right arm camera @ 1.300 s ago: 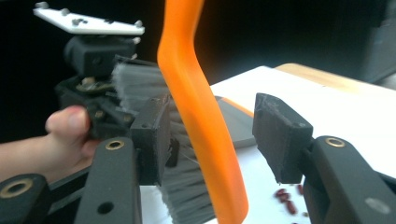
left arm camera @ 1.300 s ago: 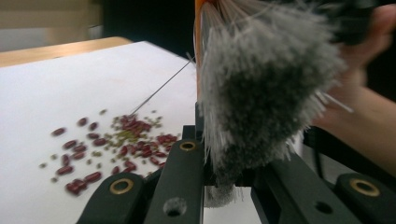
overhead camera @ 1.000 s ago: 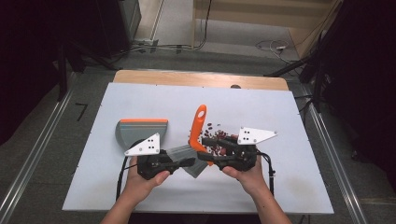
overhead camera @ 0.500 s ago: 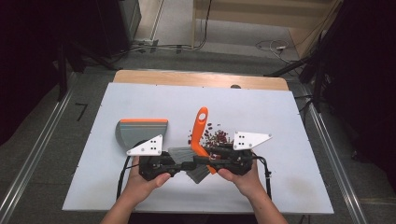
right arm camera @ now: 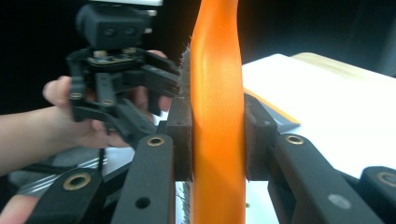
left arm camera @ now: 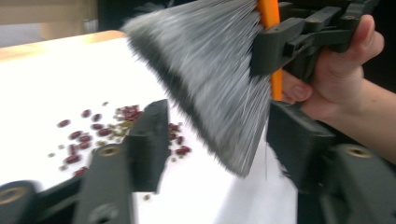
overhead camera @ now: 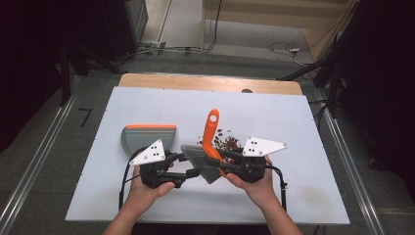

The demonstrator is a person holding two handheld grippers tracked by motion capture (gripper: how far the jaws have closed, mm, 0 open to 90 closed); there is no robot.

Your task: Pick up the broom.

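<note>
We had the brush [overhead camera: 209, 147] clamped in the right gripper [right arm camera: 217, 140] — both jaws pressed flat against the orange handle [right arm camera: 217, 93], one on each side, with no gap showing in the right gripper view. From the high view the handle stood tilted up and away from us over the white table [overhead camera: 293, 117], and the grey bristles [left arm camera: 210, 79] hung down between our two hands.

The left gripper [left arm camera: 215, 140] was spread wide. In the left gripper view its two black jaws stood well apart with the bristle fan hanging between them; whether either jaw touched the bristles we could not tell, since the picture was blurred there.

A scatter of dark red beans [left arm camera: 93, 130] lay on the table just beyond the left jaws, near the bristle tips — in the high view they sat just right of the handle.

The grey dustpan [overhead camera: 148, 137] with its orange edge rested flat on the table to the left of the brush, just beyond the left gripper and apart from the beans.
</note>
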